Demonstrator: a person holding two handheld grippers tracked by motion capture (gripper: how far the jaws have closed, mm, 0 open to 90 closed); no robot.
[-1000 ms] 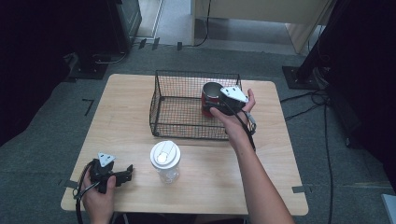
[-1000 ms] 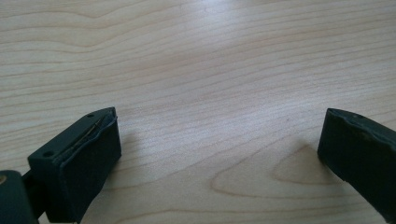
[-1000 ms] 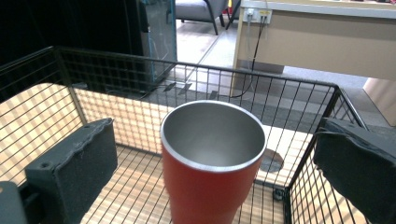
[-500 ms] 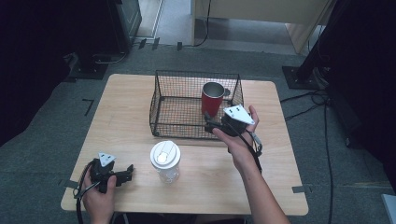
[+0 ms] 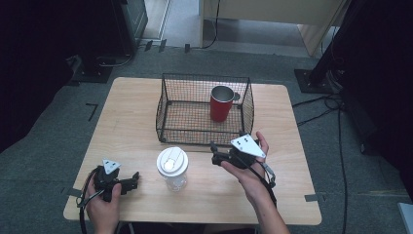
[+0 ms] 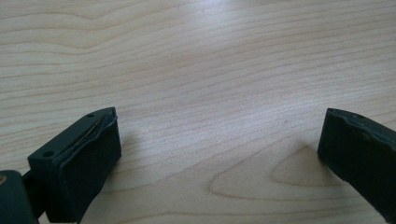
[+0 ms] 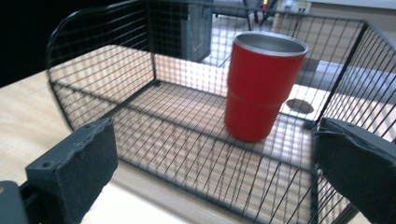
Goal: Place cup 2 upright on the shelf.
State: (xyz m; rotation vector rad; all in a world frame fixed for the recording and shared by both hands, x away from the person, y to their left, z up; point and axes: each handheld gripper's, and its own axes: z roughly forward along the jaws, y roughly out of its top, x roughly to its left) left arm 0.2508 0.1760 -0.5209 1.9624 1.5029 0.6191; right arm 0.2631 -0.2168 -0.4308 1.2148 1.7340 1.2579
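Observation:
A red metal cup (image 5: 221, 103) (image 7: 261, 84) stands upright inside the black wire basket (image 5: 168, 105) (image 7: 140, 107), at its right rear. My right gripper (image 5: 215, 153) (image 7: 215, 133) hovers just in front of the basket's near wall, open and empty, its jaws facing the cup through the mesh. A clear tumbler with a white lid (image 5: 172, 167) stands on the table between the two grippers. Near the front left edge my left gripper (image 5: 133, 179) (image 6: 219, 126) rests low over bare wood, open with nothing between its jaws.
The wooden table (image 5: 126, 122) has free room left of the basket and along its right side. Cables trail from both grippers off the table's front. Dark stands and cables sit on the grey floor (image 5: 316, 73) around the table.
My right gripper let go of the red cup in the basket and drew back toward the person, out over the near wall. The left gripper has not moved.

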